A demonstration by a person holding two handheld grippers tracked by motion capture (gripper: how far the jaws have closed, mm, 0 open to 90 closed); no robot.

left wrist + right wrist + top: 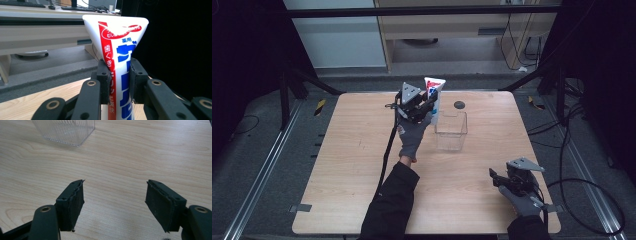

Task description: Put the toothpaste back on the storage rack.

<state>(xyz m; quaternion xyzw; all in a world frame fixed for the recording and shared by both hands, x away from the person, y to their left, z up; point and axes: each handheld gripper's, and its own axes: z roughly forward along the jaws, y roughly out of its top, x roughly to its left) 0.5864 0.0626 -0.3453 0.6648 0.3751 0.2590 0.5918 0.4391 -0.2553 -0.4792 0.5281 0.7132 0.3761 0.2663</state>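
A white toothpaste tube [433, 95] with red and blue print stands upright in my left gripper [424, 107], crimped end up, just left of a clear plastic box [451, 131] at the table's far middle. In the left gripper view the black pads [106, 82] press on both sides of the tube [117, 50]. My right gripper [496, 176] rests low near the table's front right corner, jaws wide apart over bare wood. The right gripper view shows its pads [72, 202] with nothing between them and the clear box [67, 131] at the top left.
The wooden table [362, 150] has a small dark round hole [459, 104] behind the box. A black cable [387, 150] trails from the left gripper along the forearm. Dark frame bars and floor cables surround the table.
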